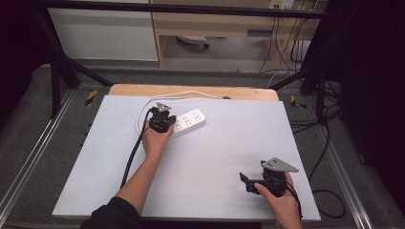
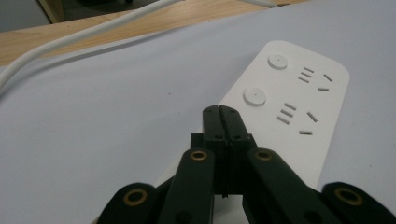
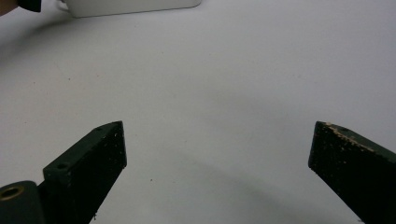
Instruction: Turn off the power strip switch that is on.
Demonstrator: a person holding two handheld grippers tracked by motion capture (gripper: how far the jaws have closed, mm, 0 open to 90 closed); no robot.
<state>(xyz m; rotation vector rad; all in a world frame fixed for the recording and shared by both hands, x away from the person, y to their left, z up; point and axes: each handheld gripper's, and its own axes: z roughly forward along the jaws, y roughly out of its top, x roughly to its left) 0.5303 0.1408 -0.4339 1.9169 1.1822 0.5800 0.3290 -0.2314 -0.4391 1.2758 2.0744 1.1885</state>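
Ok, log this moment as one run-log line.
left gripper: jaws shut, tips over power strip, near a round button | right gripper: jaws open, nothing between, above grey mat

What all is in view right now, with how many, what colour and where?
power strip: one, white, far left part of the mat, under the left gripper's tips
cord: one, white, curving from the strip along the table's far edge
mat: one, pale grey, covering the table
table: one, wooden, far edge showing
left gripper: one, black, shut over the strip
right gripper: one, black, open above bare mat, near right
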